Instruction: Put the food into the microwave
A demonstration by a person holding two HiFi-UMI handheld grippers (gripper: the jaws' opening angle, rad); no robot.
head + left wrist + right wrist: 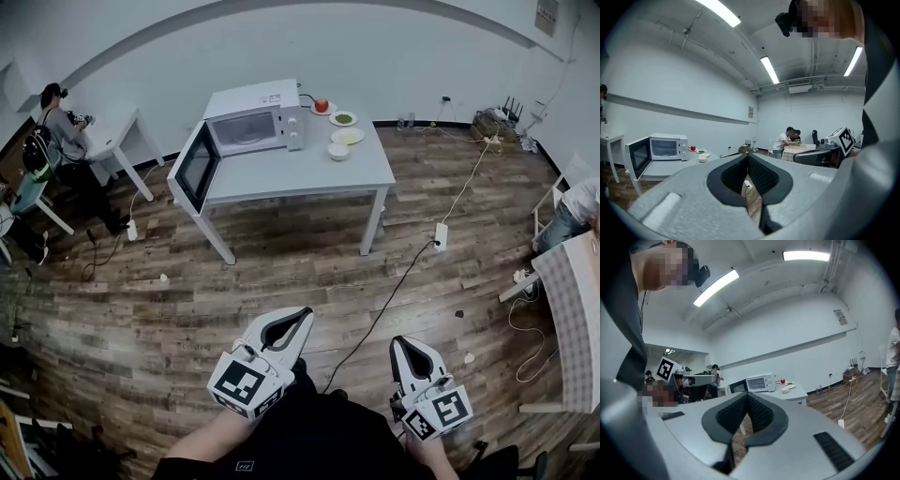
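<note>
A white microwave (253,122) stands on the grey table (309,173) across the room, its door (199,167) swung open to the left. To its right are a red apple on a plate (322,105), a plate of green food (343,118), a plate of yellow food (348,136) and a white bowl (338,151). My left gripper (305,312) and right gripper (403,341) are held close to the body, far from the table, both shut and empty. The microwave (665,146) and apple (693,148) show small beyond the left gripper (748,157). The right gripper (747,394) points toward the microwave (759,382).
Wooden floor lies between me and the table. A black cable and power strip (441,234) run across the floor at the right. A person sits at a white desk (61,122) at far left; another sits by a checked table (572,300) at the right.
</note>
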